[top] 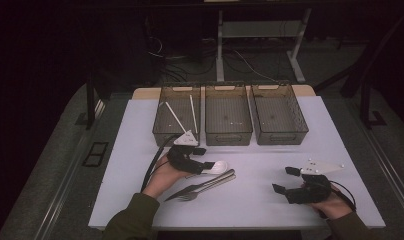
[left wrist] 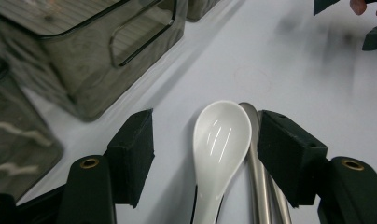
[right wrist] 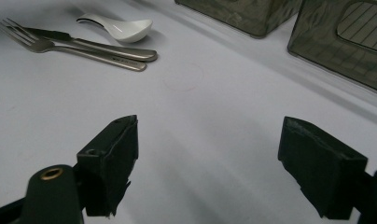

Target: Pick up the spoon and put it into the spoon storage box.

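1. The white spoon [left wrist: 221,144] is lying on the white table [top: 270,200], its bowl pointing away from the left gripper [left wrist: 205,156] and its handle running back under that gripper's camera. Its long axis is therefore lying along the gripper's own line of sight, between the two jaws.
2. The left gripper is standing released, jaws spread wide on either side of the spoon; neither pad appears to be touching it yet. In the high view the left gripper [top: 201,158] is sitting directly over the spoon's handle end.
3. Just beside the spoon, on the side toward the person, a steel fork [top: 190,195] and a steel knife [top: 210,181] are lying parallel to it. Their handles are crowding the same jaw gap, so a clean closure on the spoon alone is looking tight.
4. Beyond the spoon, three dark bins [top: 229,116] are standing in a row; the nearest one to the spoon is holding white sticks [top: 176,118].
5. The right gripper [right wrist: 210,158] is resting well apart from the spoon, jaws released and holding nothing, so the left hand is clearly the nearer one.
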